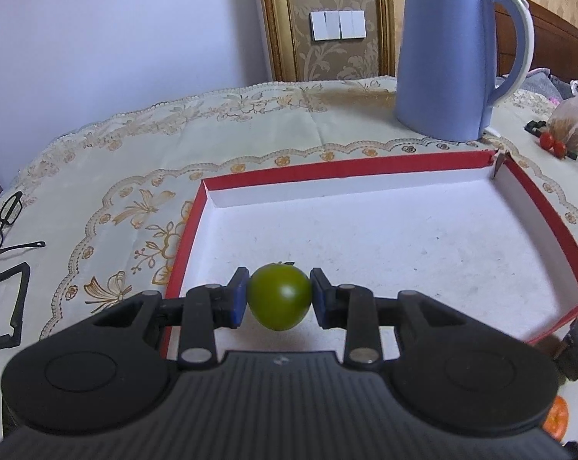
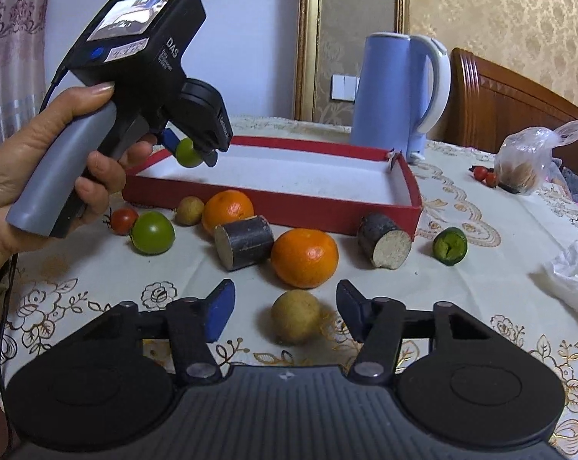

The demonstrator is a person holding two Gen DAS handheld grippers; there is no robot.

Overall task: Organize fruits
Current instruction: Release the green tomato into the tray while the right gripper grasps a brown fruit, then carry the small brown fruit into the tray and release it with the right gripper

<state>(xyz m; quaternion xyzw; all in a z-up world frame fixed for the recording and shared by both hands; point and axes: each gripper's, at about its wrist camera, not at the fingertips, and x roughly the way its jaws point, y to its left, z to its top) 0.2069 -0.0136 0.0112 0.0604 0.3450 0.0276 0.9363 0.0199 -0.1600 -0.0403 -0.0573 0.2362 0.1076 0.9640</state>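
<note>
My left gripper (image 1: 279, 299) is shut on a small green fruit (image 1: 279, 296) and holds it above the near left corner of the red box (image 1: 537, 207) with a white inside. The right wrist view shows the same gripper (image 2: 191, 153), fruit (image 2: 188, 152) and box (image 2: 273, 212). My right gripper (image 2: 285, 312) is open, its fingers on either side of a small tan fruit (image 2: 295, 321) on the tablecloth. In front of the box lie two oranges (image 2: 304, 257), a green tomato (image 2: 152, 233), a red tomato (image 2: 123, 220), another tan fruit (image 2: 189, 211), two dark sugarcane pieces (image 2: 244, 242) and a split green fruit (image 2: 449, 246).
A blue kettle (image 1: 453, 53) stands behind the box; it also shows in the right wrist view (image 2: 400, 96). A plastic bag (image 2: 526, 161) and two small red tomatoes (image 2: 486, 175) lie at the far right. Glasses (image 1: 3, 226) and a black frame (image 1: 5, 306) lie at the left.
</note>
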